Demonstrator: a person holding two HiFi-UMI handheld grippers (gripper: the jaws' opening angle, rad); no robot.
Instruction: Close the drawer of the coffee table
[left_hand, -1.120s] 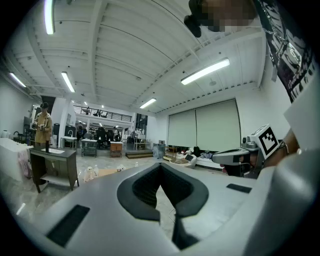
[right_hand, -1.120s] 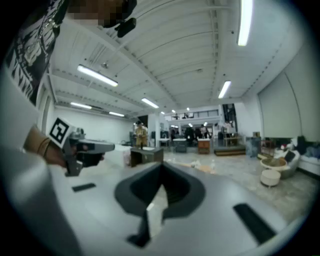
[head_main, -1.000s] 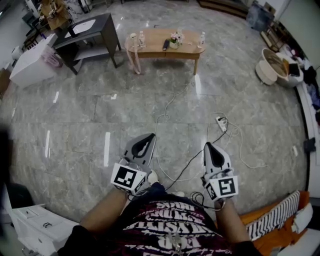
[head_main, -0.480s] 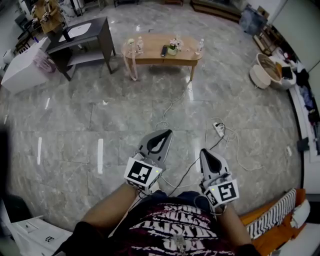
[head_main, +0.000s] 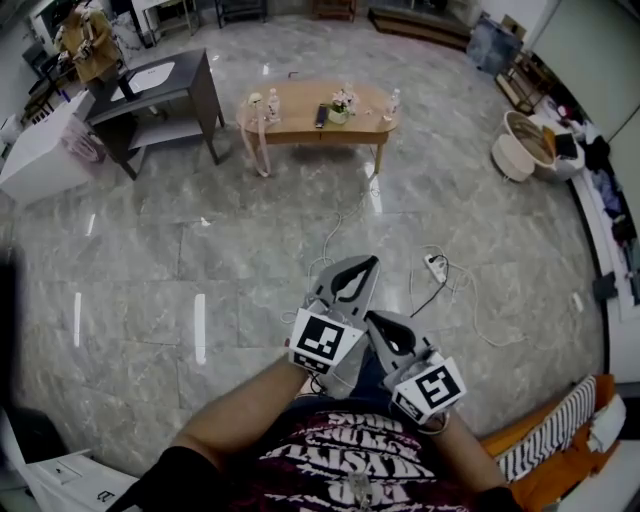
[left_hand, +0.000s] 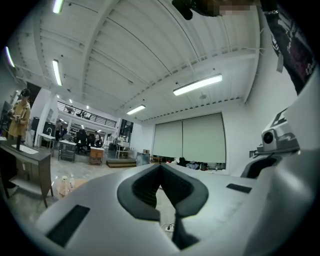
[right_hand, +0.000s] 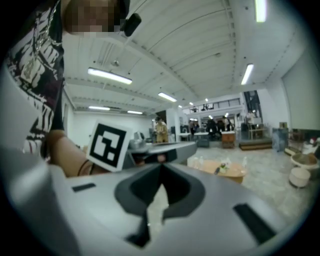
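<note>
The wooden coffee table (head_main: 300, 108) stands far ahead across the marble floor, with bottles, a remote and a small flower pot on top. From here its drawer is too small to make out. Both grippers hang low in front of the person, far short of the table. My left gripper (head_main: 368, 264) is shut and empty, pointing toward the table. My right gripper (head_main: 373, 319) is shut and empty too, tucked just behind and right of the left one. The right gripper view shows the table (right_hand: 226, 171) past its closed jaws, with the left gripper's marker cube (right_hand: 109, 145) close by.
A dark grey side table (head_main: 165, 85) and a white cabinet (head_main: 45, 155) stand at the far left. A power strip (head_main: 435, 265) with trailing cables lies on the floor ahead. A round basket (head_main: 522, 148) sits at the right, and a white drawer unit (head_main: 70, 480) at the lower left.
Both grippers have moved forward and drawn together: the left swung right, the right shifted left, and they now overlap. The jaws stayed closed.
</note>
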